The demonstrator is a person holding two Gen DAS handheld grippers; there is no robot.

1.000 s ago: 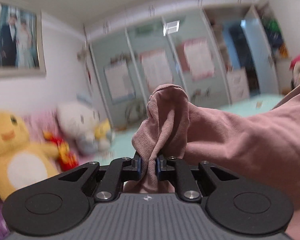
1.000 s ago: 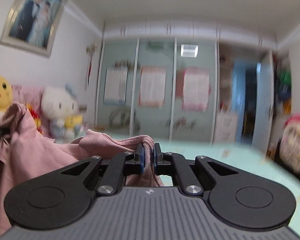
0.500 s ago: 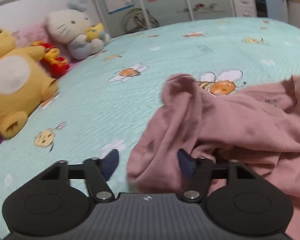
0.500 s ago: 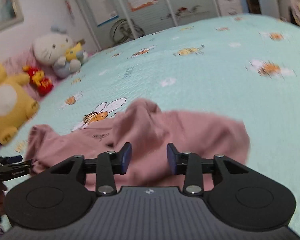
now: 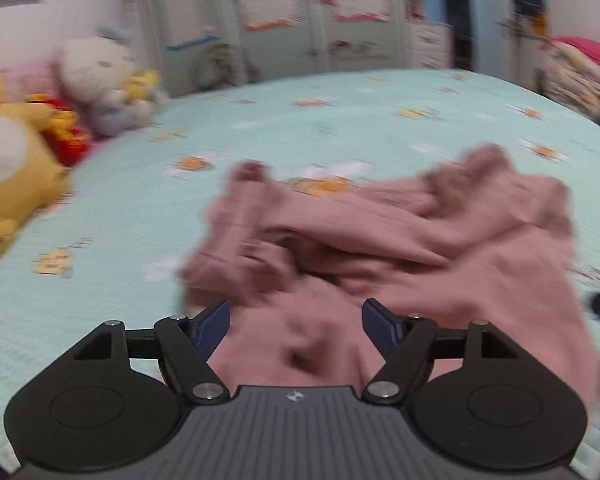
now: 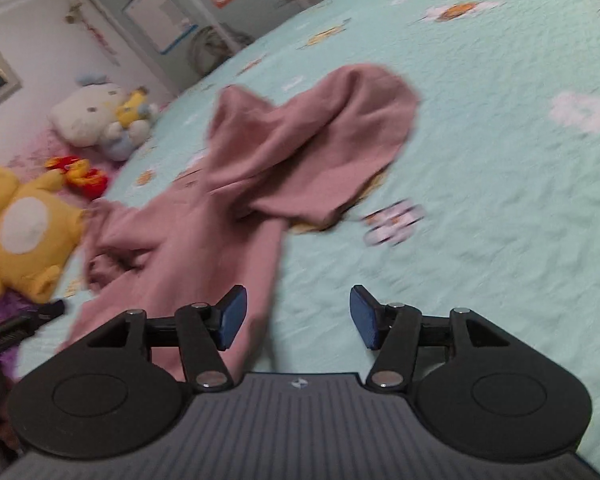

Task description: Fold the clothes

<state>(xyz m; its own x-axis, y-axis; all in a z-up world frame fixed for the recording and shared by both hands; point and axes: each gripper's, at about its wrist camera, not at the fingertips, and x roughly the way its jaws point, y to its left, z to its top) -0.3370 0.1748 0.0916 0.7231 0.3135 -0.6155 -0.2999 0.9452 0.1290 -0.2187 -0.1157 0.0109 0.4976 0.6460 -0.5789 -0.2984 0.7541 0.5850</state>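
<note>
A dusty-pink garment (image 5: 400, 240) lies crumpled on the mint bedspread (image 5: 340, 120). My left gripper (image 5: 296, 328) is open just above its near edge, with pink cloth lying between the spread fingers but not pinched. In the right wrist view the same pink garment (image 6: 260, 160) stretches from the far middle down to the lower left. My right gripper (image 6: 298, 316) is open over bare bedspread (image 6: 500, 160), its left fingertip (image 6: 232, 316) beside the cloth's edge. The left gripper's tip (image 6: 24, 324) shows at the left border.
Plush toys sit along the bed's left side: a yellow bear (image 5: 8, 168), a white cat doll (image 5: 100, 80) and a red toy (image 5: 68, 132); the yellow bear (image 6: 20, 228) also shows in the right wrist view. Wardrobe doors (image 5: 280, 12) stand beyond the bed.
A second ago both grippers were shut on the raised garment. They let go, the cloth dropped onto the bed, and both now stand wider open and pulled back.
</note>
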